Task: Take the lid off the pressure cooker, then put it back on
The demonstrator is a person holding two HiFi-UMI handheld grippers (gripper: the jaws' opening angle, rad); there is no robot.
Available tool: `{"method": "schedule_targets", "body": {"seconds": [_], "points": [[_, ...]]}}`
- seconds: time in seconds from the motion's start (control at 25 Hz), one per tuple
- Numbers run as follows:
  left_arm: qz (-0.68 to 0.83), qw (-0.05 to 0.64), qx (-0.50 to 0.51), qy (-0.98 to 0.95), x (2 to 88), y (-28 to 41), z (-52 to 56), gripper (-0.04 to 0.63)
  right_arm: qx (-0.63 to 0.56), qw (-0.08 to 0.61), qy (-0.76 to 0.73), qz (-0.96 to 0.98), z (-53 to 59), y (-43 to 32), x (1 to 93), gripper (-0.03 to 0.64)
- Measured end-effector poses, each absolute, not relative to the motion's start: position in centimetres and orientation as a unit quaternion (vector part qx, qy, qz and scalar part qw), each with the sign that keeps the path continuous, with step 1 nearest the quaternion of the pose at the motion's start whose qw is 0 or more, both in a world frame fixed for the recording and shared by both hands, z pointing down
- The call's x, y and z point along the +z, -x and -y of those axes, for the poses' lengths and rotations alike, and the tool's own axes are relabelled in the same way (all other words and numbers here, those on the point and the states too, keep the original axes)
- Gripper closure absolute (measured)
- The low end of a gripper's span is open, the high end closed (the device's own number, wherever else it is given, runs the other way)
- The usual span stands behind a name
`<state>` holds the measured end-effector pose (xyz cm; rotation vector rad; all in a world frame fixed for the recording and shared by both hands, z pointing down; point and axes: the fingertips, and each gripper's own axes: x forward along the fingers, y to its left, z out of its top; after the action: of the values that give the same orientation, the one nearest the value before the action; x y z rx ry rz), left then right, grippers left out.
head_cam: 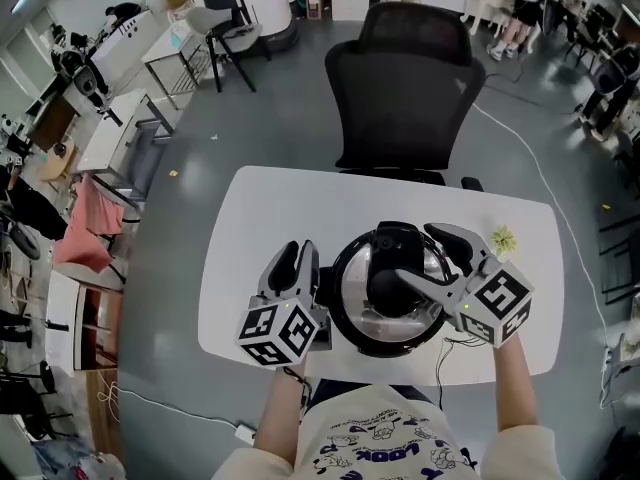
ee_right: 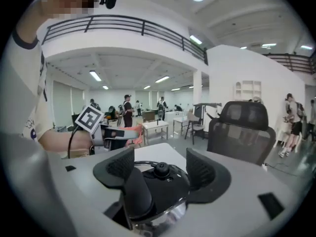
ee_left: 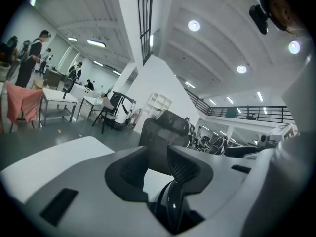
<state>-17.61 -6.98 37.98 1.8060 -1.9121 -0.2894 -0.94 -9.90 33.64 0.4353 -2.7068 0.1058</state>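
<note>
Shirt [head_cam: 383, 440] print: word apparently "LOOK" among cartoon figures; other lettering too small. Nothing else legible.

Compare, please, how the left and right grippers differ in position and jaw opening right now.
The right gripper hovers above the lid with jaws spread wide astride its black handle; the left gripper sits beside the pressure cooker on its left, jaws narrower. Both are open, gripping nothing.

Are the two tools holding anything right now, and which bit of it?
Nothing is held. The right tool is open over the lid's handle; the left tool is open beside the cooker.
</note>
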Motion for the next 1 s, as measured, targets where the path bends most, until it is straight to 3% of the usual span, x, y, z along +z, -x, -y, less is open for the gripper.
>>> {"method": "schedule_targets", "body": {"seconds": [0.56, 1.0], "points": [[0.712, 0.083, -0.067, -0.694, 28.9, 14.5, 8.0, 0.577, 0.017, 0.057, -0.392, 0.918, 13.2, -4.1, 28.3, 0.556], [0.711, 0.045, -0.064, -0.699, 26.6, 13.2, 7.1, 0.580, 0.016, 0.019, -0.457, 0.889, 13.0, -6.4, 26.9, 0.606]]}}
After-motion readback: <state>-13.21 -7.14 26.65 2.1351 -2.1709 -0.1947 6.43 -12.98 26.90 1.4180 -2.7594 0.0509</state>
